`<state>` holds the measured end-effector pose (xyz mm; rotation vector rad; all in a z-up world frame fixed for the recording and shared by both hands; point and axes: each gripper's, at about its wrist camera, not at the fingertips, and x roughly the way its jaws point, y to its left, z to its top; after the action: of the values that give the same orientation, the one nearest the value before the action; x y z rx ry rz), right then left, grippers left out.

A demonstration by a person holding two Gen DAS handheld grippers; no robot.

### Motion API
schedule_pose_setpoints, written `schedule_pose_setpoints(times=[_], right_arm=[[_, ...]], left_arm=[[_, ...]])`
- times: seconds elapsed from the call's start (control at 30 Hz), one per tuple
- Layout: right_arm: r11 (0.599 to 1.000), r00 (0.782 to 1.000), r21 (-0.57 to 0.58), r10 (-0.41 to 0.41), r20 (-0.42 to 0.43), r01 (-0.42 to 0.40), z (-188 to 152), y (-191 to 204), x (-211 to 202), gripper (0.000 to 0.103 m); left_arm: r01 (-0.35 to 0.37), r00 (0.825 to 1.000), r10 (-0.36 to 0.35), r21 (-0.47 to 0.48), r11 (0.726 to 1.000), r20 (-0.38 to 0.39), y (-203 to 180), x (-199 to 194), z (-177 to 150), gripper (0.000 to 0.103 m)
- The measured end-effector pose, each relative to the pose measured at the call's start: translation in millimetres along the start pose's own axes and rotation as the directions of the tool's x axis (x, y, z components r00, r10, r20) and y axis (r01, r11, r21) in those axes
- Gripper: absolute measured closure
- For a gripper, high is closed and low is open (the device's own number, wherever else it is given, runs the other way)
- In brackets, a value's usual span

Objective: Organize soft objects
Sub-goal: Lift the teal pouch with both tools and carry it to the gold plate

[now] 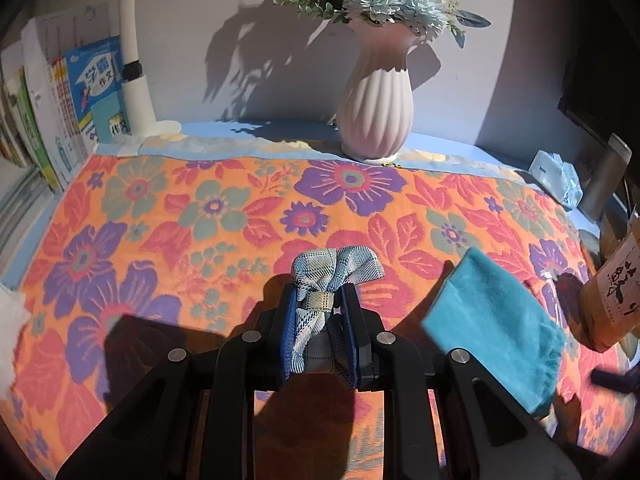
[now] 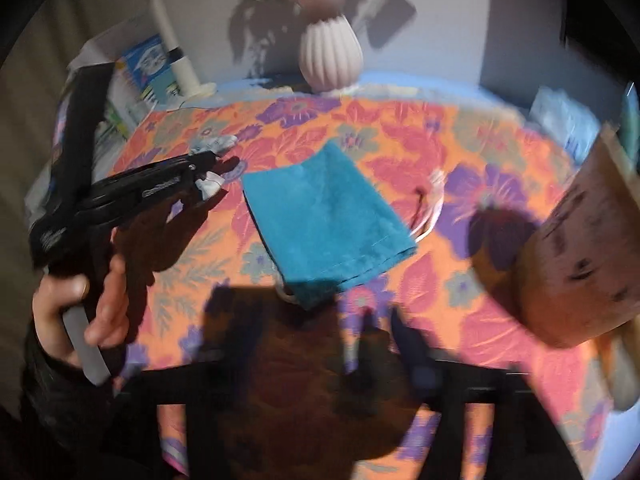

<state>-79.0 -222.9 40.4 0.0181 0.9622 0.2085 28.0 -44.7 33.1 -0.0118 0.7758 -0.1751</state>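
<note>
The whole right wrist view is smeared, so the right gripper [image 2: 376, 344] shows only as dark blurred fingers low in the picture. In the left wrist view, the flowers above the ribbed pink ceramic vase [image 1: 376, 112] are cut by the top edge. At the desk's right edge, the brown paper box with dark characters [image 1: 616, 292] is partly cut off.

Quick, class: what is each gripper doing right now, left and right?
Left gripper: closed on the plaid fabric bow.
Right gripper: blurred, jaws apart, nothing between them; teal cloth lies ahead.
</note>
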Motion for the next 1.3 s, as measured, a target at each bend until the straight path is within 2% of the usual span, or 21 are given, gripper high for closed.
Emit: schedule_pose_setpoints(times=[0.07, 0.13, 0.3, 0.4, 0.47, 0.53, 0.63, 0.67, 0.7, 0.83, 0.9, 1.03, 1.13, 1.3], right_arm=[[0.998, 0.999, -0.058, -0.023, 0.046, 0.026, 2.3, 4.7, -5.9, 0.011], [0.990, 0.998, -0.136, -0.017, 0.067, 0.026, 10.2, 13.4, 2.2, 0.005], [0.966, 0.990, -0.223, -0.110, 0.090, 0.128, 33.2, 13.4, 47.3, 0.004], [0.971, 0.998, -0.229, -0.068, 0.017, 0.070, 47.1, 7.6, 74.8, 0.004], [0.977, 1.000, -0.214, -0.014, 0.008, 0.015, 52.3, 5.2, 77.0, 0.004], [0.980, 1.000, -0.200, -0.002, 0.005, 0.003, 54.5, 5.7, 77.9, 0.004], [0.978, 1.000, -0.210, -0.005, 0.002, 0.005, 50.9, 14.4, 78.0, 0.016], [0.976, 1.000, -0.214, -0.023, 0.010, 0.025, 48.5, 17.6, 75.8, 0.023], [0.977, 1.000, -0.213, -0.025, 0.016, 0.028, 46.4, 20.9, 74.1, 0.035], [0.983, 0.999, -0.182, -0.026, 0.039, 0.032, 38.8, 25.8, 63.5, 0.062], [0.986, 0.999, -0.164, -0.020, 0.048, 0.028, 35.3, 27.6, 55.5, 0.081], [0.994, 0.998, -0.099, -0.034, 0.047, 0.039, 28.0, 27.8, 40.6, 0.088], [0.999, 1.000, 0.026, -0.026, 0.006, 0.026, 16.8, 16.8, 29.5, 0.089], [0.989, 0.998, 0.134, -0.057, -0.005, 0.057, -5.1, 3.4, -5.2, 0.090]], left_arm=[[-0.021, 1.000, 0.021, 0.000, 1.000, -0.006, -1.3, 2.1, -1.4, 0.085], [-0.011, 1.000, 0.011, -0.010, 1.000, 0.005, 0.6, 0.6, -0.6, 0.085], [0.004, 1.000, -0.004, -0.016, 1.000, -0.005, 2.6, 2.7, -2.9, 0.085], [0.002, 1.000, -0.002, -0.008, 1.000, -0.008, 0.7, 4.3, -3.3, 0.085], [0.001, 1.000, -0.001, -0.002, 1.000, -0.007, -0.6, 4.6, -3.4, 0.085], [-0.001, 1.000, 0.001, 0.004, 1.000, -0.006, -1.8, 4.6, -3.5, 0.085], [-0.002, 1.000, 0.002, 0.009, 1.000, -0.008, -2.1, 4.9, -3.7, 0.085], [-0.004, 1.000, 0.004, 0.010, 1.000, -0.007, -2.2, 4.7, -3.7, 0.085], [-0.005, 1.000, 0.005, 0.012, 1.000, -0.007, -2.4, 4.1, -4.0, 0.085], [-0.012, 1.000, 0.012, 0.020, 1.000, -0.003, -4.3, -0.5, -6.0, 0.085], [0.002, 1.000, -0.002, 0.018, 1.000, -0.004, -6.6, -5.0, -9.0, 0.085], [0.023, 1.000, -0.022, 0.043, 0.999, -0.009, -18.1, -18.5, -20.0, 0.085], [0.048, 0.999, -0.048, 0.062, 0.997, -0.011, -29.1, -31.1, -26.8, 0.085], [0.129, 0.991, -0.131, 0.100, 0.987, 0.010, -58.8, -61.5, -33.9, 0.085]])
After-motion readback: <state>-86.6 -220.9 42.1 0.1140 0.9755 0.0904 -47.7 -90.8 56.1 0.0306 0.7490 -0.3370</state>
